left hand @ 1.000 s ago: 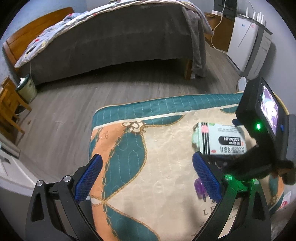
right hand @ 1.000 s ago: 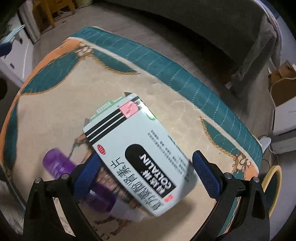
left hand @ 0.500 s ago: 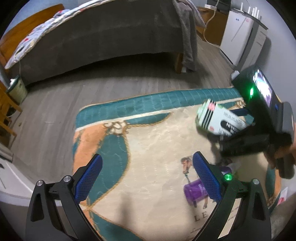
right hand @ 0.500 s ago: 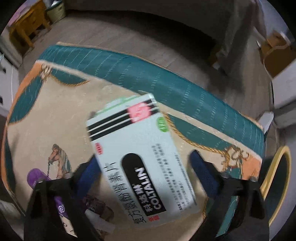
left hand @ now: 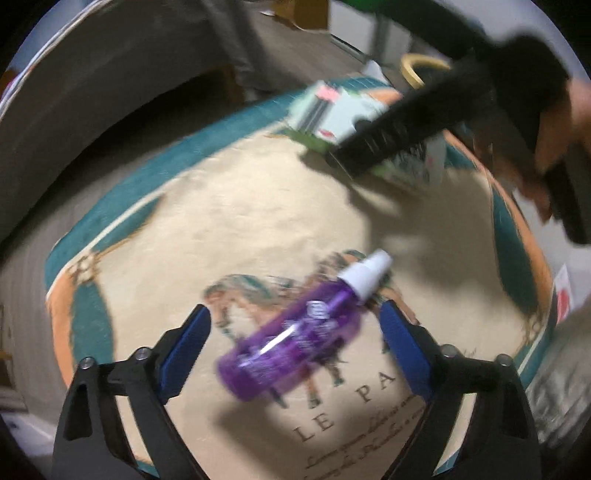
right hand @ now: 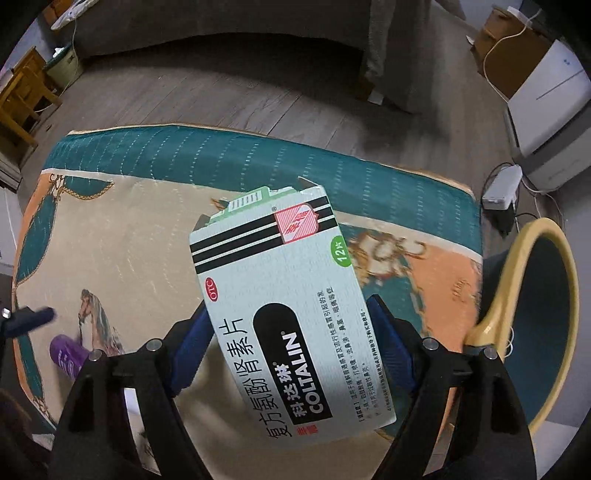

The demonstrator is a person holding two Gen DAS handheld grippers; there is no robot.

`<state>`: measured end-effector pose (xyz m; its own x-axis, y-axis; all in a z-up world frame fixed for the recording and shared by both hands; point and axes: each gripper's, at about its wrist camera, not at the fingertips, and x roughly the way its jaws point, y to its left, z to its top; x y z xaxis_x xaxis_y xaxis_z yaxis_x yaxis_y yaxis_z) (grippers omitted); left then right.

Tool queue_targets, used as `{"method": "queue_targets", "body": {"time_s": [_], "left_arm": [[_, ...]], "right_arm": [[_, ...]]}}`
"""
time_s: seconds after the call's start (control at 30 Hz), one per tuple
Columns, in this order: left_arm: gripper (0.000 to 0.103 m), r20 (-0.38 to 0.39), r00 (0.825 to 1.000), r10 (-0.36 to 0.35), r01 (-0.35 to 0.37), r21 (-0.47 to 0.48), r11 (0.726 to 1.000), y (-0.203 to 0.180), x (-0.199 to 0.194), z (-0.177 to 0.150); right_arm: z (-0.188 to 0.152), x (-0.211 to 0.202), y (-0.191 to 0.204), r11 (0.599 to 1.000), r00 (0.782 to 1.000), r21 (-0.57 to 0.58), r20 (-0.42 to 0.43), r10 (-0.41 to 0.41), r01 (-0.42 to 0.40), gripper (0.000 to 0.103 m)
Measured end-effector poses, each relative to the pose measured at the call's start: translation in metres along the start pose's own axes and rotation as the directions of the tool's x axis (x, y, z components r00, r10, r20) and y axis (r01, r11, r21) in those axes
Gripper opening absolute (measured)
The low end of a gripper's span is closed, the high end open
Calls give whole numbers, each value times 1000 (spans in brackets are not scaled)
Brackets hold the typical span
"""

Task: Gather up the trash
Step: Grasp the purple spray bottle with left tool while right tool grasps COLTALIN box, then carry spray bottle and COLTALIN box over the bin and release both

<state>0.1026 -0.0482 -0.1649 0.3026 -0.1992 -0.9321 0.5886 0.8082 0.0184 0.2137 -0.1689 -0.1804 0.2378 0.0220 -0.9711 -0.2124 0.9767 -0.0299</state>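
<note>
My right gripper [right hand: 291, 339] is shut on a pale green medicine box [right hand: 280, 295] marked COLTALIN and holds it above the rug. The box also shows in the left wrist view [left hand: 332, 110], gripped by the right gripper [left hand: 388, 136]. A purple bottle [left hand: 295, 332] with a white cap lies on the rug between the open fingers of my left gripper [left hand: 295, 343]. Its base shows in the right wrist view [right hand: 68, 358], with a left fingertip [right hand: 37, 317] beside it. A bin with a yellow rim [right hand: 509, 295] stands at the rug's right edge.
The patterned rug [right hand: 110, 240] with a teal border lies on wood flooring. A bed [right hand: 221, 22] stands behind it. A white appliance [right hand: 546, 99] and a power strip [right hand: 502, 188] sit at the right. A wooden chair [right hand: 22, 96] stands at the far left.
My left gripper swung down and to the right, so the purple bottle now lies between its fingers. My right gripper carried the box toward the bin, which now shows more fully.
</note>
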Motion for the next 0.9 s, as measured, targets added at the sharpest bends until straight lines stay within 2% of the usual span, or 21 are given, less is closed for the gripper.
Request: {"method": "queue_targets", "body": {"time_s": [0.07, 0.13, 0.27, 0.33, 0.43, 0.63, 0.8, 0.9], "left_arm": [[73, -36, 999, -4, 5, 21, 1000, -7, 8, 1], [69, -55, 998, 11, -9, 46, 999, -14, 14, 1], [43, -78, 997, -5, 8, 41, 999, -21, 19, 4], [38, -76, 997, 11, -7, 53, 999, -25, 18, 7], [36, -75, 997, 20, -17, 44, 999, -31, 18, 10], [36, -20, 998, 57, -57, 13, 998, -35, 2, 19], [36, 56, 994, 96, -96, -9, 995, -33, -16, 28], [36, 121, 985, 126, -126, -9, 992, -37, -31, 34]], "right_arm": [[-3, -2, -3, 1000, 1000, -6, 5, -6, 6, 80], [-9, -7, -8, 1000, 1000, -1, 8, -7, 7, 80], [-16, -15, -21, 1000, 1000, 24, 19, -3, 2, 80], [-17, -16, -27, 999, 1000, 39, 23, -2, 1, 80], [-21, -24, -37, 998, 999, 67, 43, -4, 1, 80], [-24, -47, -55, 992, 994, 122, 111, 3, -17, 79], [-27, -69, -69, 984, 986, 173, 167, 11, -40, 79], [-31, -88, -79, 977, 975, 203, 220, 15, -60, 79]]}}
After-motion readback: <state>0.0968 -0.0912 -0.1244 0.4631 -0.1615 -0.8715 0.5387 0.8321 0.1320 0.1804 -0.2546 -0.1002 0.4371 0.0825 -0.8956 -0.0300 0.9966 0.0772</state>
